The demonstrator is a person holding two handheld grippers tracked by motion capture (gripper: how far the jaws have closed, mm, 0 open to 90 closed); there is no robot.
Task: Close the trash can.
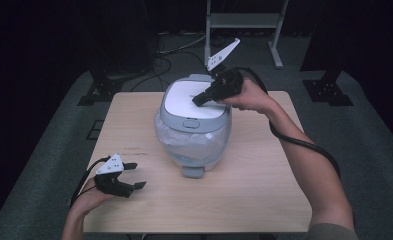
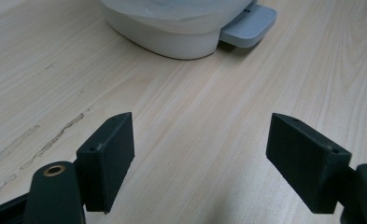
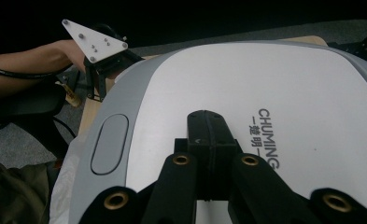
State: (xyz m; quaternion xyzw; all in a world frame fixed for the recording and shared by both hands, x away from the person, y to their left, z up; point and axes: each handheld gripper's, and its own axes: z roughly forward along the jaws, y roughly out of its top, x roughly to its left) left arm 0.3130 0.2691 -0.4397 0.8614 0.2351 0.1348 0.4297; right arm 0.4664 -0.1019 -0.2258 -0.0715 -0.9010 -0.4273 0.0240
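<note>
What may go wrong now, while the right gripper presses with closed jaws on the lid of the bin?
1. The right gripper pushes with shut jaws on the smooth white lid; it may slide off.
2. The left gripper stays open on the table, away from the bin, so nothing steadies the bin; it may tip or shift.
3. The plastic liner may get pinched.
</note>
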